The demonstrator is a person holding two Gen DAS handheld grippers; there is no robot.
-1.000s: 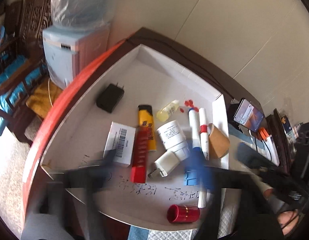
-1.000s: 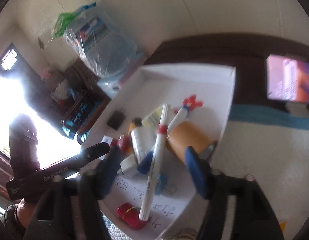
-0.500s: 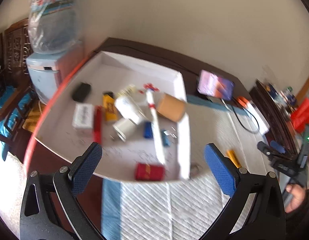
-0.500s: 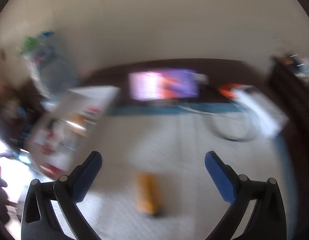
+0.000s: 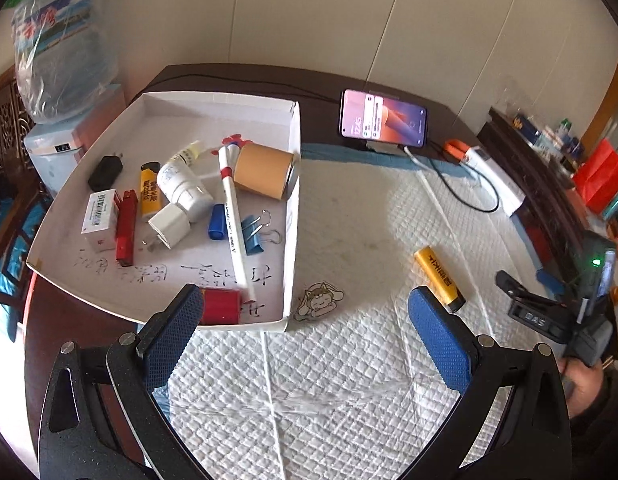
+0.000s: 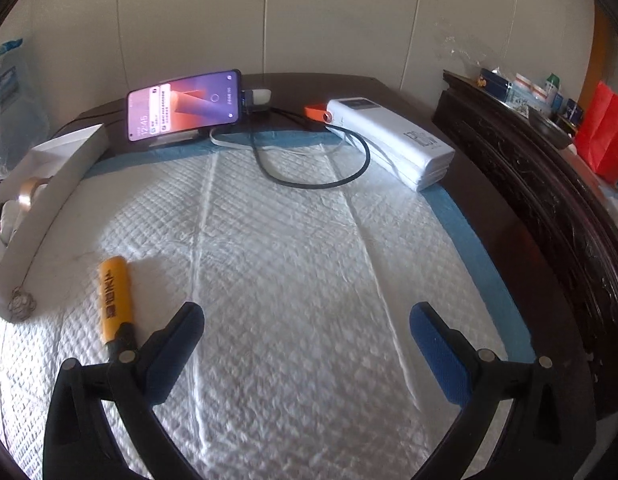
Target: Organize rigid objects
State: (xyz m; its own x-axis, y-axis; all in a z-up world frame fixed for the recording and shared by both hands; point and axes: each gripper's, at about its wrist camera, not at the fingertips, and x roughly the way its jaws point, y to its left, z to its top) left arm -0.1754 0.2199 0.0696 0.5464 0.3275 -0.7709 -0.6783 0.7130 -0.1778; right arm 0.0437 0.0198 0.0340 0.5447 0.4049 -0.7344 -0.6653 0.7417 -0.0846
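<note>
A white cardboard tray (image 5: 295,184) holds several small items: a white marker (image 5: 233,216), a tan tape roll (image 5: 263,170), a white bottle, chargers, lighters, a red cap (image 5: 221,306), blue clips. A yellow lighter (image 5: 439,276) lies on the white quilted mat, right of the tray; it also shows in the right wrist view (image 6: 115,296). A small cartoon sticker (image 5: 319,302) lies by the tray's corner. My left gripper (image 5: 305,332) is open and empty above the mat's front. My right gripper (image 6: 307,352) is open and empty, right of the lighter.
A lit phone (image 6: 185,104) stands at the table's back, cabled to a white power bank (image 6: 393,142). The tray's wall (image 6: 49,200) is at the left. A dark carved cabinet (image 6: 529,184) runs along the right. A water dispenser (image 5: 57,120) stands beyond the table's left.
Both grippers have pulled back from the tray and swung right. The marker that the right gripper held now lies in the tray. Both views now look over the mat.
</note>
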